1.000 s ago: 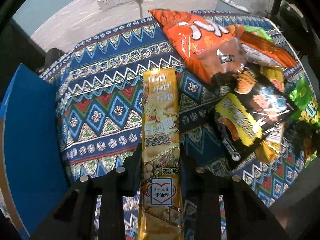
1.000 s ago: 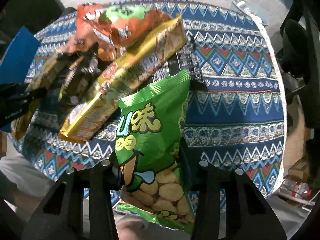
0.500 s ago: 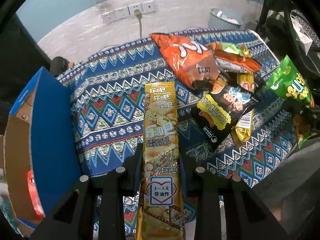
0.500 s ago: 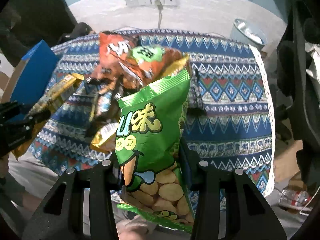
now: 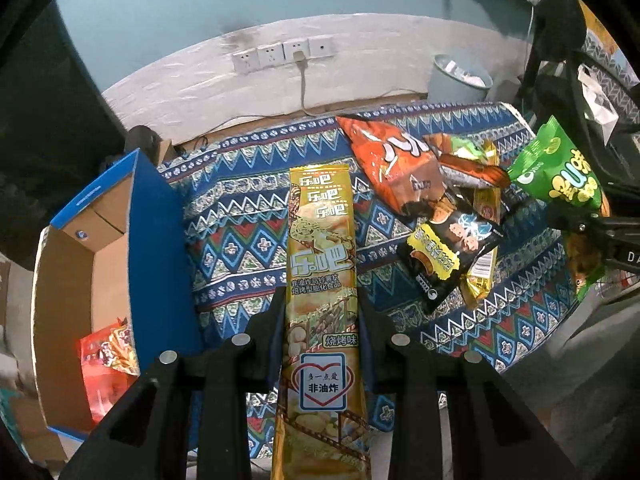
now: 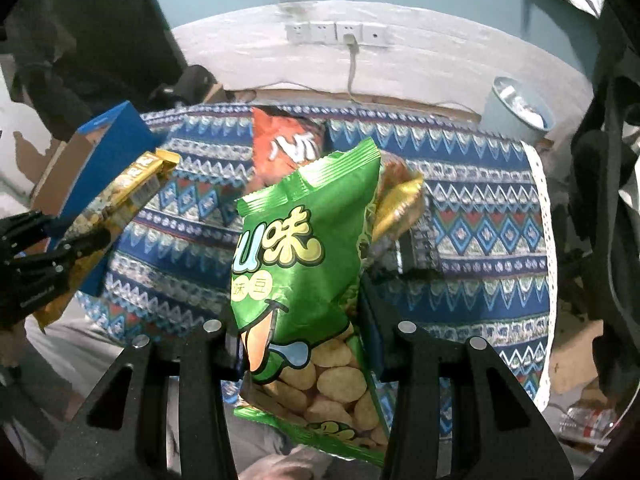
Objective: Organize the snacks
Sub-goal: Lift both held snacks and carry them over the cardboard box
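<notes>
**Risks while both packets are held above the table**

Grip state: the left gripper [image 5: 320, 320] is clamped on the long gold snack packet [image 5: 322, 248], its jaws pinching the packet near the lower third so that most of the length stands forward unsupported. The right gripper [image 6: 298, 332] is clamped on the green pea-snack bag [image 6: 304, 248], gripping the puffy body rather than a seam. Both packets hang clear of the patterned tablecloth [image 5: 240, 208].

Destination: the blue cardboard box [image 5: 152, 248] stands open at the left edge of the table, with a red packet [image 5: 106, 360] already inside.

Likely faults:

- The gold packet is long and stiff. If it enters the box at an angle, its free end can catch on the blue wall and lever out of the jaws.
- The green bag is air-filled and slick. Pressure on a cushion of air gives a weak hold, and a quick swing can let it slide downward.
- Both grippers probably share one target. Simultaneous approach risks a collision over the box.
- Remaining snacks, including the orange bag [image 5: 384, 160] and the black-and-yellow packet [image 5: 448, 252], lie overlapped; a low pass can drag them off the cloth.
</notes>
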Demonstrator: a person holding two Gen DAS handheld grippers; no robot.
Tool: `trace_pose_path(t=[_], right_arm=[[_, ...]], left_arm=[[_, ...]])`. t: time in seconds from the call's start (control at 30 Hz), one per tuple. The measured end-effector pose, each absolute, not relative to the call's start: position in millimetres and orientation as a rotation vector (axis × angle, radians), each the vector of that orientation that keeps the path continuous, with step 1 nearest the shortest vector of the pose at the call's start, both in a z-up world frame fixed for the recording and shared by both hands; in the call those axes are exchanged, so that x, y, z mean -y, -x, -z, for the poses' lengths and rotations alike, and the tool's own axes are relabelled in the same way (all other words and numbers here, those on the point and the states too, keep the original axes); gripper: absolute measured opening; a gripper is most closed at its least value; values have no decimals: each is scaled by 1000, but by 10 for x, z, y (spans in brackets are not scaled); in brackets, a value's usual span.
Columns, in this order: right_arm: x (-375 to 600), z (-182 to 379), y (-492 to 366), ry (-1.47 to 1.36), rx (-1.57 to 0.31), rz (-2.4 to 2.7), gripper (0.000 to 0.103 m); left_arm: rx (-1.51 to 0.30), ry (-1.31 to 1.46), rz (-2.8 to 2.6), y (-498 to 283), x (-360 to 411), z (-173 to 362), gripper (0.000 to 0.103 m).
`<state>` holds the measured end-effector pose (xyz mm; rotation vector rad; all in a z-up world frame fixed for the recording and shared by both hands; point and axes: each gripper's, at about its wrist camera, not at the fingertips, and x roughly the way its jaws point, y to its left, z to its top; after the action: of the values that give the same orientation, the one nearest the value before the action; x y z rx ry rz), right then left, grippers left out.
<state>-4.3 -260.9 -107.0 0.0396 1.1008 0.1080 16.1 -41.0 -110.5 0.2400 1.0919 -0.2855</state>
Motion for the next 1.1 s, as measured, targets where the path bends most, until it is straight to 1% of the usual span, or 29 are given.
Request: trace_pose_path(t=[0.3, 0.67, 1.1], right_arm=[[2297, 945, -130, -23, -1073, -175, 43], [1756, 818, -356, 19, -1048, -276, 43], [1140, 814, -650, 62, -1048, -369, 43]], left_arm=[[-1040, -232, 259, -159, 228, 932, 31], [-996, -204, 188, -204, -147, 843, 31], [-970, -147, 119, -287, -629, 777, 31]])
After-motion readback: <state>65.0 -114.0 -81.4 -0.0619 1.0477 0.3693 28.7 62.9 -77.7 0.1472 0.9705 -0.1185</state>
